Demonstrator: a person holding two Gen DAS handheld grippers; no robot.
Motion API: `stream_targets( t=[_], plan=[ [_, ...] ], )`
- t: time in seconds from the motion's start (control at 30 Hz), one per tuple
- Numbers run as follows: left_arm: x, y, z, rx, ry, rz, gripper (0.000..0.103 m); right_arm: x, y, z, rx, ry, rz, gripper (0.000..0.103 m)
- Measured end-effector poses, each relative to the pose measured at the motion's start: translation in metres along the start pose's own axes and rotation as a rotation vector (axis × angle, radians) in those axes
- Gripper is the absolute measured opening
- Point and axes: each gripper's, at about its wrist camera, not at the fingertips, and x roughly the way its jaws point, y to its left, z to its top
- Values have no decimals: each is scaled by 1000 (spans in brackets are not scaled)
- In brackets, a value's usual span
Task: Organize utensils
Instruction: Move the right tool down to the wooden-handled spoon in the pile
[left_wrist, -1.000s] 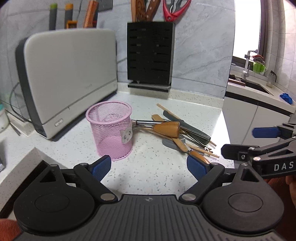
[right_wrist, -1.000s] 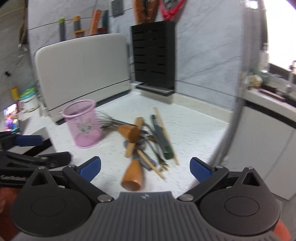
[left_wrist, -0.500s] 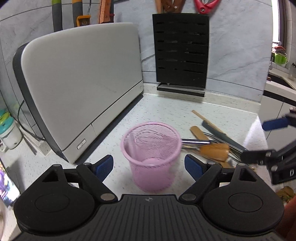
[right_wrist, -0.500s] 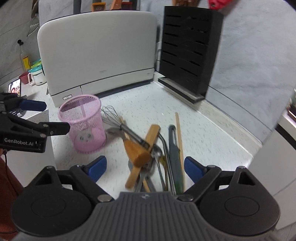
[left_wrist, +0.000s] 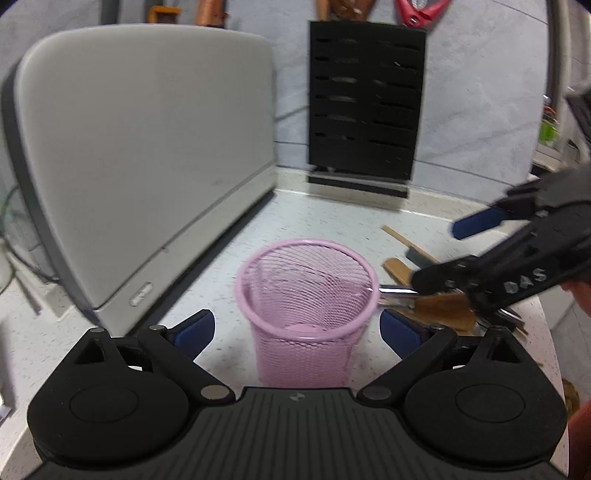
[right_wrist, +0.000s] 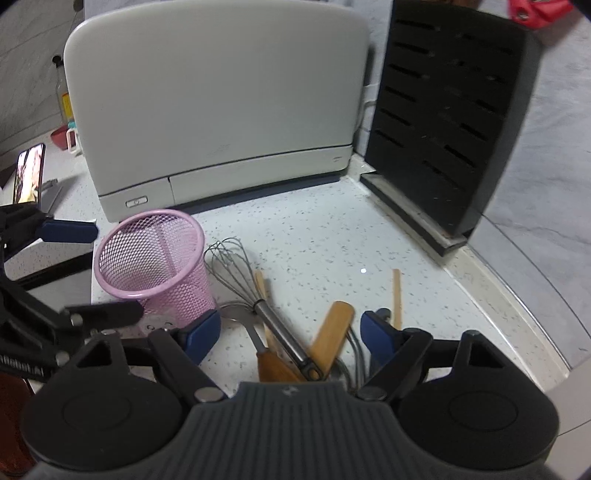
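A pink mesh cup stands upright and empty on the speckled counter; it also shows in the right wrist view. My left gripper is open, its blue pads on either side of the cup without touching. A pile of utensils lies right of the cup: a metal whisk, wooden-handled tools and chopsticks. My right gripper is open and empty, low over the pile, with the whisk handle and wooden handles between its fingers. It shows in the left wrist view.
A large white appliance stands behind the cup. A black slotted knife block stands at the back right against the marble wall. A phone and small items sit at far left. The counter edge runs along the right.
My left gripper has moved closer, so the cup now sits between its pads. My right gripper has dropped lower and forward over the utensil pile.
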Motion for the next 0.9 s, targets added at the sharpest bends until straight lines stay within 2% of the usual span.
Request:
stream_targets(
  t=[0.1,0.17,0.23,0.3,0.43,0.5,0.67,0.9],
  plan=[
    [7,-1,1,30,-9,-29,103,11,-1,4,0,29,6,68],
    [11,-1,3,51,-18,-29,103,15,-3,5,7,35,3,66],
    [16,-1,4,57,-14,-47,103,19,-4,5,5,45,-2,57],
    [22,-3,3,62,0,-64,103,21,-5,5,5,55,3,53],
    [27,-2,6,55,4,-43,103,22,-5,5,-24,57,12,49],
    [25,1,7,32,11,-63,100,22,-2,4,-56,67,20,47],
    [20,1,4,33,13,-75,99,26,7,-1,-133,88,29,38],
    [14,6,2,41,32,-100,99,36,29,0,-250,107,74,36]
  ],
)
